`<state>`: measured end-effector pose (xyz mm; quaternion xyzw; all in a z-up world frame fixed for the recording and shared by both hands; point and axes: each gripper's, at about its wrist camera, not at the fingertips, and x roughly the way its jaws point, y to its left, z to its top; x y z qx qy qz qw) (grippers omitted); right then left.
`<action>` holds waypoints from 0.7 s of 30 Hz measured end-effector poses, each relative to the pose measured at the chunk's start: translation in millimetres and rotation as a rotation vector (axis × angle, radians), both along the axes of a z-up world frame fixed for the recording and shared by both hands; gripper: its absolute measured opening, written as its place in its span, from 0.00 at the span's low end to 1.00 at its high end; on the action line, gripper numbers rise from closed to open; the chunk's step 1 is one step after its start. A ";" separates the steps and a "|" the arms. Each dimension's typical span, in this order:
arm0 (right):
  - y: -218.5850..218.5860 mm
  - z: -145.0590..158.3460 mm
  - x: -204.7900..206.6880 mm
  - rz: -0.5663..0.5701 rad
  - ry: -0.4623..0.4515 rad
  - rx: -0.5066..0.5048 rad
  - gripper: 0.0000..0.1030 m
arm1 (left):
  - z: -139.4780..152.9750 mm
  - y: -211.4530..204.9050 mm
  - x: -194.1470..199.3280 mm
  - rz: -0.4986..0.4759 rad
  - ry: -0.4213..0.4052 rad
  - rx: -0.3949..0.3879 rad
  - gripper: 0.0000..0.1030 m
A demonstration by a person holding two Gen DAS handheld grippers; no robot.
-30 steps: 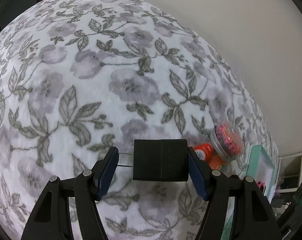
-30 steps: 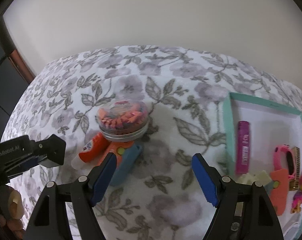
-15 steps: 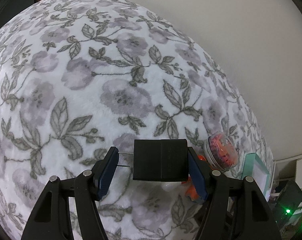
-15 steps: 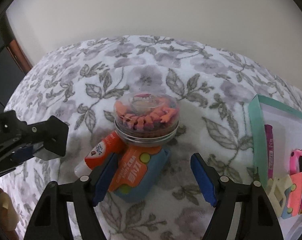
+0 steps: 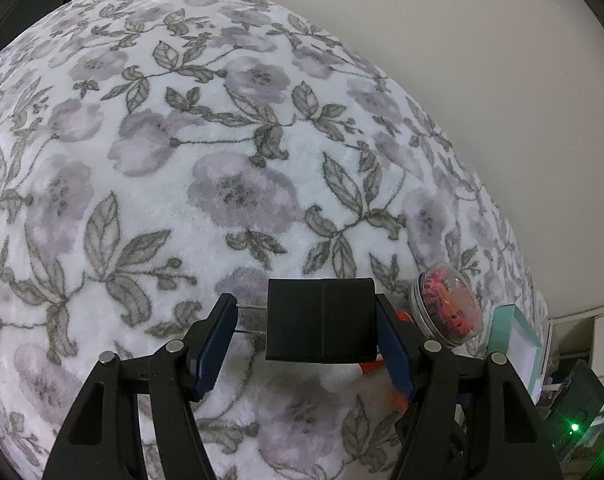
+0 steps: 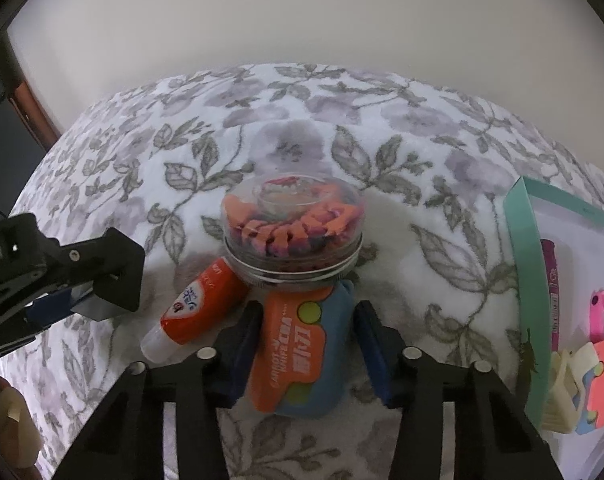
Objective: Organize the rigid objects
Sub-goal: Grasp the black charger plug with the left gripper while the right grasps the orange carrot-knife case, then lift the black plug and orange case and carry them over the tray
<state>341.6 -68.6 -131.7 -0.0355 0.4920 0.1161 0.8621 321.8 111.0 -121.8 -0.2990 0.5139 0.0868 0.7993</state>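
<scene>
From the left wrist, our left gripper (image 5: 308, 338) clamps a black rectangular block (image 5: 320, 322) above the floral fleece blanket (image 5: 222, 160); from the right wrist, our right gripper (image 6: 308, 344) straddles, jaws parted, the blue-and-orange plastic case (image 6: 302, 344) lying mid-blanket against the clear round jar (image 6: 293, 228), left of the teal-rimmed tray (image 6: 522, 260); we judge grasping is in hand; next, closing squarely.
</scene>
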 end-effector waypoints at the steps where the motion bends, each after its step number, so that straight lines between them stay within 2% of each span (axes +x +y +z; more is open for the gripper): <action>1: 0.0 -0.1 0.0 0.001 -0.003 -0.005 0.44 | -0.3 -0.4 0.3 -0.002 0.001 0.000 0.67; 12: -12.6 4.3 -3.8 0.021 0.017 0.037 0.43 | 10.6 0.4 3.2 -0.016 -0.042 0.017 0.67; 21: -28.4 27.3 -9.5 0.009 -0.040 0.040 0.43 | 37.4 -0.5 0.6 -0.020 -0.116 0.052 0.67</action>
